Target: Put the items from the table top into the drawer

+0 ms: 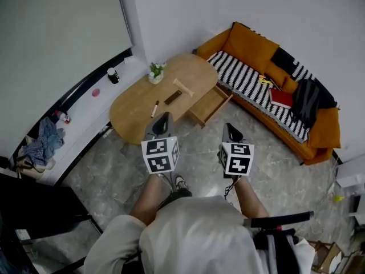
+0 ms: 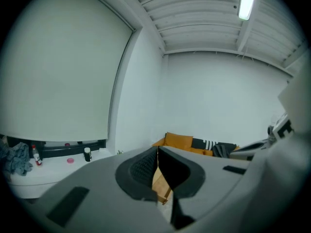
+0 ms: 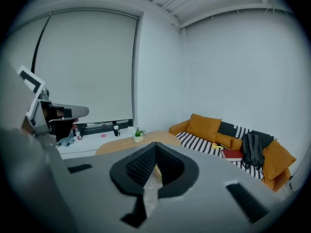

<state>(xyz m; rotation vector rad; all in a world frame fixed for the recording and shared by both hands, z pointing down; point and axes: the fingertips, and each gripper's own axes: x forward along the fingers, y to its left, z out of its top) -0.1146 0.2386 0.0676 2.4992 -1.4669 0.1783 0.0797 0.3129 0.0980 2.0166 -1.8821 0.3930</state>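
Left tongs (image 1: 165,117): we hold them clenched, empty, short of the surface (image 1: 191,68).
Right tongs (image 1: 228,127): clenched, empty.
Items: pen (image 1: 154,108), dark bar (image 1: 173,97) and wooden block (image 1: 183,87) lie on our surface.
Drawer (image 1: 212,104): open.

Living room, orange sofa (image 1: 246,45), wooden coffee table (image 1: 134,111)

Bench (image 1: 137,110): pale honey wood; drawer (image 1: 210,104) in the same wood.
Sofa (image 1: 248,44): orange, with a black-and-white striped throw (image 1: 245,84).
Book (image 1: 280,99): red.
Bag (image 1: 308,99): black.
Plant (image 1: 155,68): green, in a white pot.
Floor (image 1: 279,164): grey, marbled.
Left gripper (image 1: 165,119), right gripper (image 1: 229,128): grey, cubes with black-and-white square markers.
Cloth (image 1: 43,141): blue.
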